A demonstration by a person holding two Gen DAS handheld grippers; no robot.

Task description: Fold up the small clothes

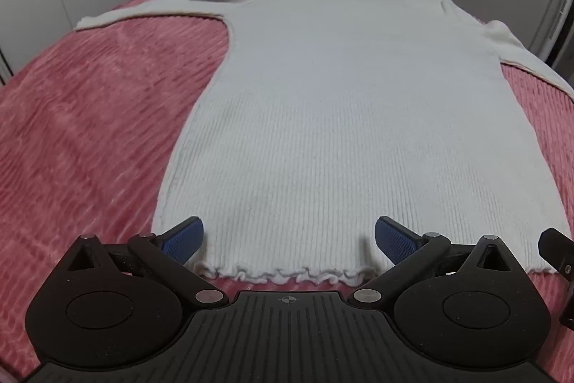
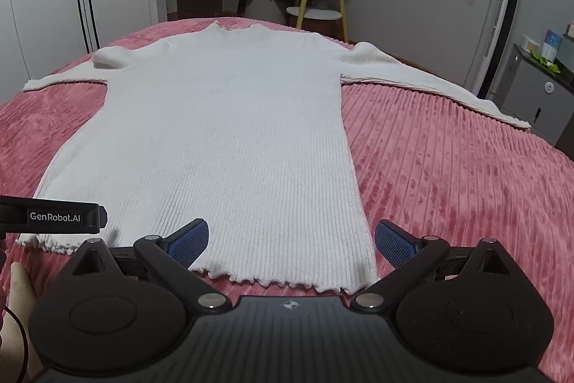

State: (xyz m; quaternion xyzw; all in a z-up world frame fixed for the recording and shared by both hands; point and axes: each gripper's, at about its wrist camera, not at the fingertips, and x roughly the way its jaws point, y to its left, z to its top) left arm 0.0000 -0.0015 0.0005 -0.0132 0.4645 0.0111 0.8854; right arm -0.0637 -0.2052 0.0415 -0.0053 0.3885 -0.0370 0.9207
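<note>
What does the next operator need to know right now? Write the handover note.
Left gripper: open, empty, poised over the left part of the sweater's ruffled hem.
Right gripper: open, empty, over the hem's right corner.
White ribbed sweater: flat on the pink bedspread, collar at the far end, both sleeves spread out to the sides; left sleeve has a bump at the shoulder.
Done: sweater laid out and smoothed. No fold made yet.
Left: all folding. Probably sleeves in first, then hem up toward the collar.
</note>
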